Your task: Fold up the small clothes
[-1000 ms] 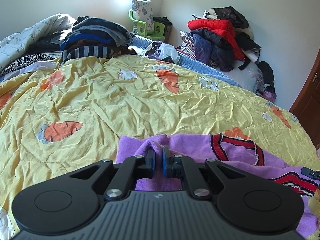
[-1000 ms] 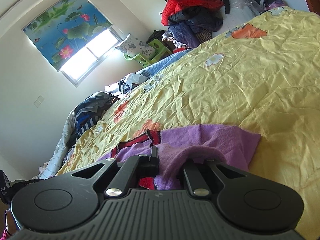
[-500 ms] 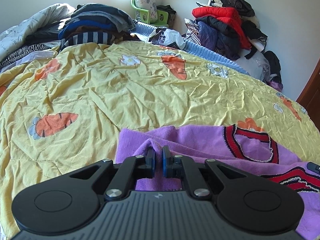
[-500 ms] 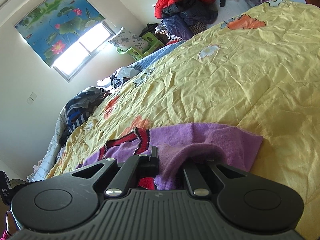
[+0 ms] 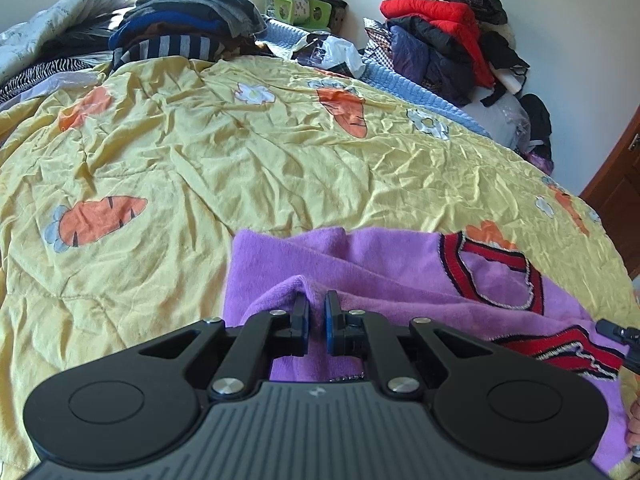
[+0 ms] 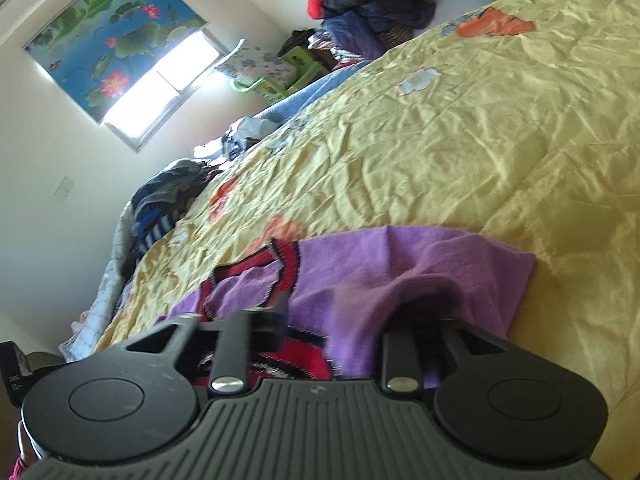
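A small purple knitted garment [image 5: 400, 264] with red and black trim lies on the yellow carrot-print quilt [image 5: 240, 152]. In the left wrist view my left gripper [image 5: 316, 314] is shut on a raised fold at the garment's near left edge. In the right wrist view the garment [image 6: 400, 256] lies with its corner on the quilt [image 6: 480, 140]. My right gripper [image 6: 348, 312] is opening its jaws. Purple cloth still hangs between them and drapes over the right finger, hiding it. The left finger [image 6: 280, 306] stands apart from the cloth.
Folded dark and striped clothes [image 5: 188, 20] are piled at the quilt's far side. A heap of red and dark jackets [image 5: 444, 32] sits at the far right, and a green plastic stool [image 5: 296, 4] against the wall. A brown door [image 5: 620, 200] is on the right.
The right gripper's jaws have spread, loosening their hold on the purple cloth. Both grippers have sunk toward the quilt, and more of the garment rests flat. The left gripper stays shut on its fold.
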Demonstrator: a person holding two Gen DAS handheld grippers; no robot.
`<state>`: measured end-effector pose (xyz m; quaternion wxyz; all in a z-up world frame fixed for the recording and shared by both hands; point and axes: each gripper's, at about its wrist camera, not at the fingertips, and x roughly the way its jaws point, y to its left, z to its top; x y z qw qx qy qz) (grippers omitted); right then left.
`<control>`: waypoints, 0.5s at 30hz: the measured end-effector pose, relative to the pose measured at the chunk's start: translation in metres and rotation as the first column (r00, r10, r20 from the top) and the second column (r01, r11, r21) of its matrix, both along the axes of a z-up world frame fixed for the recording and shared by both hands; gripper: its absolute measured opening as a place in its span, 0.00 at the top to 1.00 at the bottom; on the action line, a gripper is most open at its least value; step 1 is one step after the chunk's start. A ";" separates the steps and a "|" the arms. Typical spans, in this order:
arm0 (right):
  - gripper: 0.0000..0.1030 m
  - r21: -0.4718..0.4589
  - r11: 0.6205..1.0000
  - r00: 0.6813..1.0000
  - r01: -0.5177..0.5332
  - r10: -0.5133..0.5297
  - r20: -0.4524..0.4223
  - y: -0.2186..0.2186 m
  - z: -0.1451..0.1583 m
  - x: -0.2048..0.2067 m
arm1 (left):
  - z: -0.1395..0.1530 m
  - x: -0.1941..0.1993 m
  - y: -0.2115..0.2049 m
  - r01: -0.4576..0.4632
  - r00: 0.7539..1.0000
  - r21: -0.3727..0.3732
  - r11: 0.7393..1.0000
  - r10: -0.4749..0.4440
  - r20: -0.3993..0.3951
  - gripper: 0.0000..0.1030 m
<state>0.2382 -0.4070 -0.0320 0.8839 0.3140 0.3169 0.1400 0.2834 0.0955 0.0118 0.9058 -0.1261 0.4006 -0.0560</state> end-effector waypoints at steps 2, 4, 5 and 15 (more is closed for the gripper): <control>0.49 -0.004 1.000 1.000 -0.023 0.023 0.002 0.003 0.002 -0.003 | 0.001 -0.006 0.002 0.011 1.000 -0.014 1.000 -0.011 -0.006 0.92; 0.49 -0.024 0.999 0.999 -0.037 0.037 0.000 0.007 0.004 -0.006 | 0.000 -0.011 0.003 0.018 1.000 -0.017 1.000 -0.018 -0.012 0.92; 0.49 -0.029 0.999 0.999 -0.040 0.040 -0.005 0.008 0.005 -0.008 | -0.001 -0.014 0.003 0.020 1.000 -0.018 1.000 -0.020 -0.016 0.92; 0.48 0.043 0.998 0.998 -0.055 0.057 -0.031 -0.004 0.000 -0.028 | -0.004 -0.029 0.024 -0.019 1.000 -0.090 0.996 0.017 -0.023 0.55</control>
